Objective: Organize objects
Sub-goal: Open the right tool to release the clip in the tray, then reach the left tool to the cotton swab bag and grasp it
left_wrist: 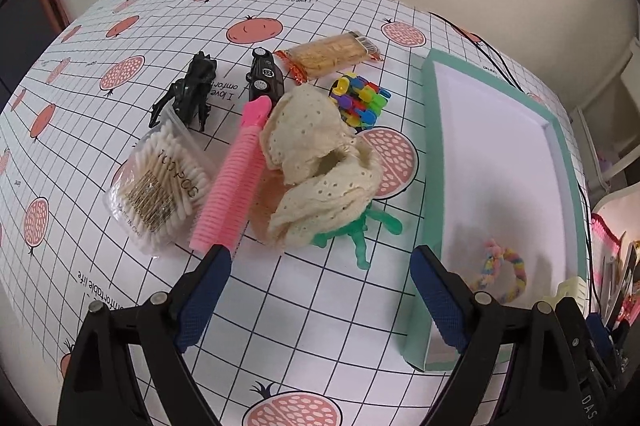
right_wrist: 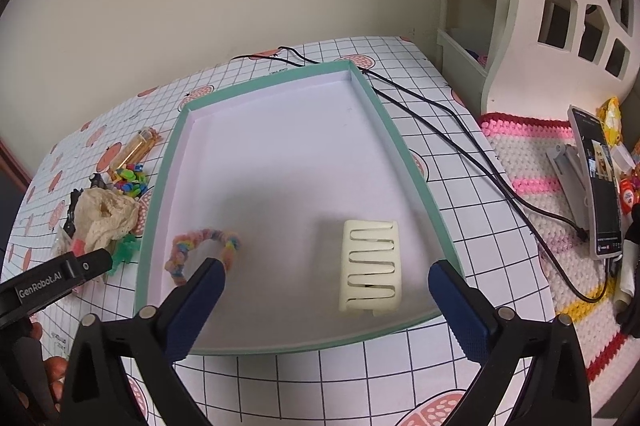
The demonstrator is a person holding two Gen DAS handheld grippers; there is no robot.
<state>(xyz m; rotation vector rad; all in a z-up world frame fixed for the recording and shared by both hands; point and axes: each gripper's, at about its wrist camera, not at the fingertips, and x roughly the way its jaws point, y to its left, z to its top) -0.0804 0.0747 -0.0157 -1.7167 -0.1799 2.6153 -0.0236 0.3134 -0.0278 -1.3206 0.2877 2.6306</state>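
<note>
A mint-green tray (left_wrist: 432, 130) (right_wrist: 160, 186) with a white floor holds a rainbow pipe-cleaner loop (left_wrist: 502, 272) (right_wrist: 204, 246) and a cream hair claw clip (right_wrist: 370, 266). Left of the tray lies a pile: cream lace cloth (left_wrist: 320, 154) (right_wrist: 106, 214), pink ribbed comb (left_wrist: 236, 182), bag of cotton swabs (left_wrist: 160, 186), green rubbery figure (left_wrist: 360, 230), black dragon toy (left_wrist: 190, 90), black toy car (left_wrist: 264, 76), colourful clips (left_wrist: 360, 100), wrapped crackers (left_wrist: 332, 56). My left gripper (left_wrist: 320, 266) is open just short of the pile. My right gripper (right_wrist: 326, 276) is open over the tray's near end, empty.
Black cables (right_wrist: 460, 130) run across the pomegranate-print tablecloth (left_wrist: 300, 306) right of the tray. A phone on a stand (right_wrist: 596, 186) sits on a crocheted mat (right_wrist: 532, 154). White shelving (right_wrist: 560, 6) stands at the back right. The left gripper's body (right_wrist: 52, 282) shows at the right view's left edge.
</note>
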